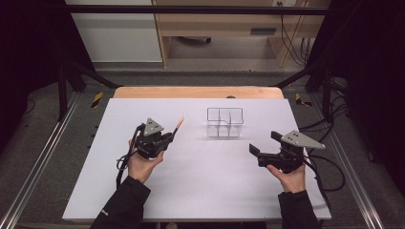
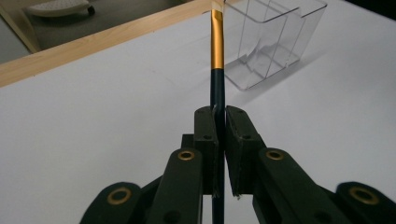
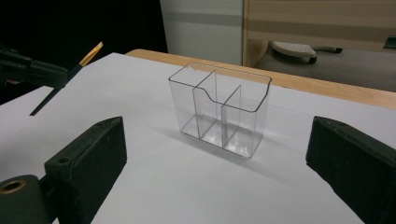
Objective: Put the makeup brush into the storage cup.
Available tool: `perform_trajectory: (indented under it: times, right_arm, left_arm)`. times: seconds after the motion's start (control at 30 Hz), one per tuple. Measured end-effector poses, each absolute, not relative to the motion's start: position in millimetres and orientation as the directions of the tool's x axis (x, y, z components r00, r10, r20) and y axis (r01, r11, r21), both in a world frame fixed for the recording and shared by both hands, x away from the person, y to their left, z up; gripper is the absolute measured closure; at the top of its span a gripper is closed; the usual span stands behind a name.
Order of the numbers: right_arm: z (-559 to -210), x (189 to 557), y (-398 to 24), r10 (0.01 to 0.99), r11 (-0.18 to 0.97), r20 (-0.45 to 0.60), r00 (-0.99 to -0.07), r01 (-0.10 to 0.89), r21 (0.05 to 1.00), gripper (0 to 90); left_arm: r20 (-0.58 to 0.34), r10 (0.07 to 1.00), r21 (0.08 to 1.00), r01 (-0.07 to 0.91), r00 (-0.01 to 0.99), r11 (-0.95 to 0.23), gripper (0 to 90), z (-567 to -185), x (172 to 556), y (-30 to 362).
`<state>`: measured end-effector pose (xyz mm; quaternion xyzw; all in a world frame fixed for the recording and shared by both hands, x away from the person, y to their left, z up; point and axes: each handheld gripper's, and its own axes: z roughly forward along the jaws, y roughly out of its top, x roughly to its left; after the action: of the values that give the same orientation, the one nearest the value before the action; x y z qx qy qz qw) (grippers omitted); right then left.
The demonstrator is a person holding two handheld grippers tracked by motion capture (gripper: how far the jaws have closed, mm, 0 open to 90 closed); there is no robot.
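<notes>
The left gripper (image 1: 168, 138) is clamped on a thin brush (image 2: 216, 70), its two jaws pressed against the dark handle from either side. In the left gripper view the handle runs straight up between the jaws, passes into a gold metal band, and leaves the frame at the top; the lower end of the handle shows below the jaws. From the high view the brush (image 1: 178, 125) sticks out ahead of that gripper, angled up and away from the person, its tip lifted off the white tabletop (image 1: 200, 191).

A clear plastic box (image 1: 224, 122) with inner dividers stands upright on the tabletop, ahead of the left gripper and off to its right, apart from the brush. Its compartments hold nothing.

The right gripper (image 1: 265, 143) is spread wide with nothing between its jaws. In the right gripper view the box (image 3: 219, 107) sits ahead of it, framed between the two jaws, and the left gripper (image 3: 28, 70) with the brush (image 3: 70, 74) shows far to the left.
</notes>
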<state>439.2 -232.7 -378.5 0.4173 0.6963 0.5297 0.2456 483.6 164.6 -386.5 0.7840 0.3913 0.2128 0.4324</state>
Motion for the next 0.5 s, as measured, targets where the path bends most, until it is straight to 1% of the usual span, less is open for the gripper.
perform_trajectory:
  times: [0.23,0.3,0.4,0.5]
  right_arm:
    - [-374,438,-224,0.838,0.068,0.117,-0.532,0.315,0.946,5.9]
    - [-371,437,-217,0.833,0.059,0.125,-0.54,0.311,0.949,5.8]
    - [-369,438,-212,0.82,0.05,0.138,-0.555,0.31,0.949,6.1]
    - [-367,440,-199,0.808,0.041,0.152,-0.569,0.311,0.949,6.7]
  left_arm:
    - [-0.004,0.81,0.873,0.397,0.586,-0.283,82.9,-384,466,161]
    - [-0.02,0.817,0.885,0.39,0.577,-0.254,82.9,-383,459,159]
    - [-0.023,0.821,0.891,0.385,0.57,-0.242,82.9,-384,455,157]
    - [-0.057,0.829,0.903,0.383,0.557,-0.195,82.9,-384,448,157]
